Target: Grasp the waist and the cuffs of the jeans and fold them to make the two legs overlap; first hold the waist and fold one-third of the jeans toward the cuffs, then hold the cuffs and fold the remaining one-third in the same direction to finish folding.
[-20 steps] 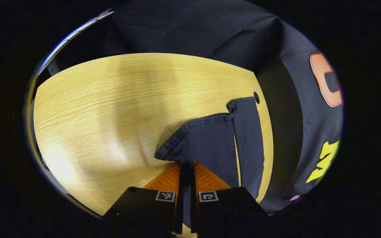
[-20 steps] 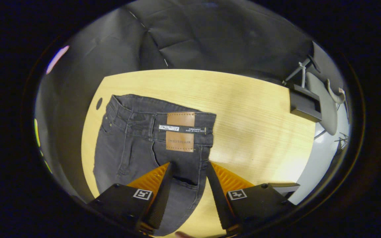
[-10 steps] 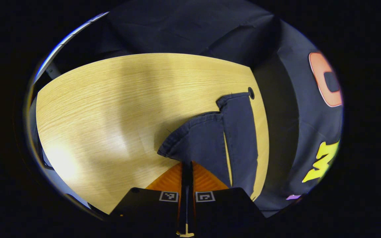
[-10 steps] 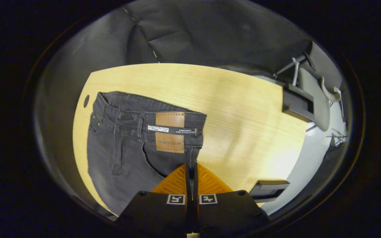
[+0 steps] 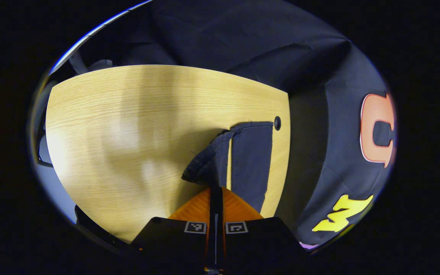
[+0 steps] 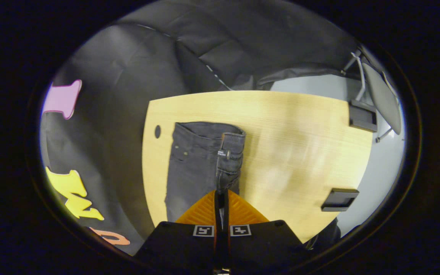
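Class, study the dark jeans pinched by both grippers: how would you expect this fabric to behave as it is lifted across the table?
The jeans look floppy: the lifted waist edge curls over where the right gripper pinches it. The cuff bunches and sags above the left gripper, so expect drooping. Denim probably grips the wooden table rather than sliding.

One pair of jeans [image 6: 195, 160]; one table [image 6: 300, 145]; two grippers [image 5: 215, 191] [image 6: 221, 194].

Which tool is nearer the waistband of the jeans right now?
Right. The right tool is pinched on denim just below the waistband of the jeans. The left tool grips a cuff at the leg end.
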